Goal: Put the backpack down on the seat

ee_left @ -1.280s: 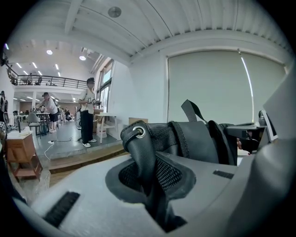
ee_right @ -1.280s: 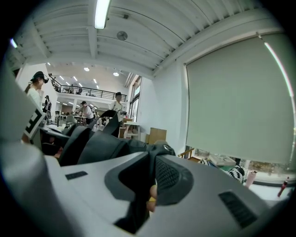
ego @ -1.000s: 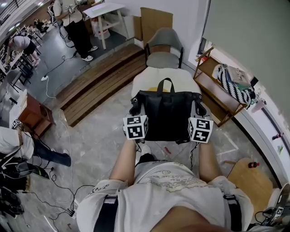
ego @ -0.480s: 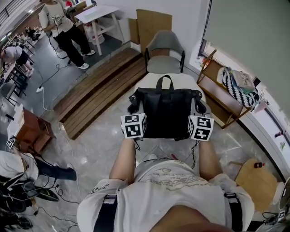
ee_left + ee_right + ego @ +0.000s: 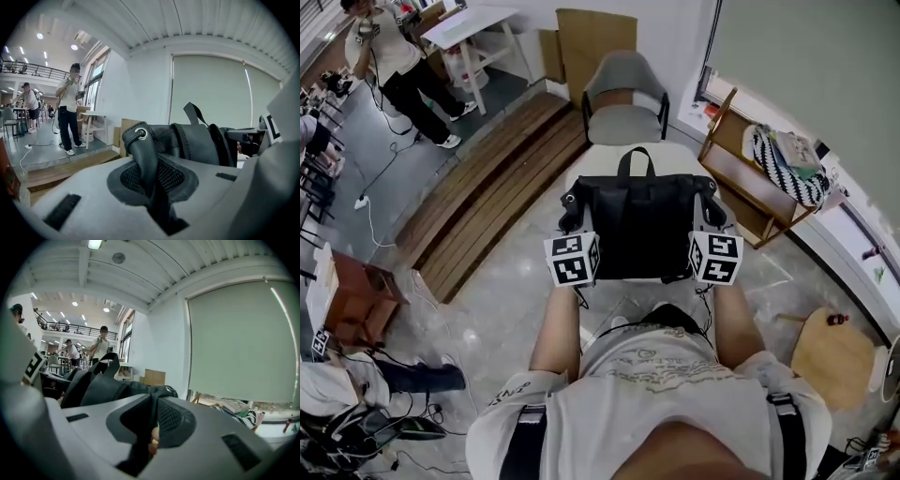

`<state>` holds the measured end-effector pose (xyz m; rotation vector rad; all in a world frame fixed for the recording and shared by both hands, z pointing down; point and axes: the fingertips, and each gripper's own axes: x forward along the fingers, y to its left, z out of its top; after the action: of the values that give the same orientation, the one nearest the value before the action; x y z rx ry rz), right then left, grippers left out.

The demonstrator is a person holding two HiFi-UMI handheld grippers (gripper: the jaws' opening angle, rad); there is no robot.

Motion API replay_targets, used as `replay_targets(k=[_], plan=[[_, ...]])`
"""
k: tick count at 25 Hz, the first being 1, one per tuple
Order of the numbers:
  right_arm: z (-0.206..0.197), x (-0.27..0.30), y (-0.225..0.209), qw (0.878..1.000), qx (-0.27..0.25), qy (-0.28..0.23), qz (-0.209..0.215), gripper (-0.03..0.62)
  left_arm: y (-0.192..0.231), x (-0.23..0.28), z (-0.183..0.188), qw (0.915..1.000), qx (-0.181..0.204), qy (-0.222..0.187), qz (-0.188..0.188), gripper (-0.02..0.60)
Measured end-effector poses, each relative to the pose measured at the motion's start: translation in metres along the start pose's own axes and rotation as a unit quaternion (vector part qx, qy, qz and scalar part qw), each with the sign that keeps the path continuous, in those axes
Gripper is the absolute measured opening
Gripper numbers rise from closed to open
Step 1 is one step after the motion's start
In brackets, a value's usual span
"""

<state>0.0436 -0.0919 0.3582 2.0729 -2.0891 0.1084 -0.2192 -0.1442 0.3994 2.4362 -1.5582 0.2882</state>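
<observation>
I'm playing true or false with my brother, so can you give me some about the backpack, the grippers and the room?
1. The backpack is black. True.
2. Only the left gripper holds the backpack. False: the right gripper is shut on it too, one gripper at each side.
3. A grey chair stands beyond the cream seat. True.
4. The wooden shelf stands at the person's left. False: it stands at the person's right, by the wall.
</observation>
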Motion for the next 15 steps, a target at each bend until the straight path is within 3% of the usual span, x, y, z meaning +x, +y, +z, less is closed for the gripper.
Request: replay_targets(k=[15], plan=[[-0.008, 0.075, -0.033, 1.0, 0.015, 0.013, -0.004, 0.04, 0.002, 0.085, 0.012, 0.9996, 0.01, 0.02, -0.015, 0.062]])
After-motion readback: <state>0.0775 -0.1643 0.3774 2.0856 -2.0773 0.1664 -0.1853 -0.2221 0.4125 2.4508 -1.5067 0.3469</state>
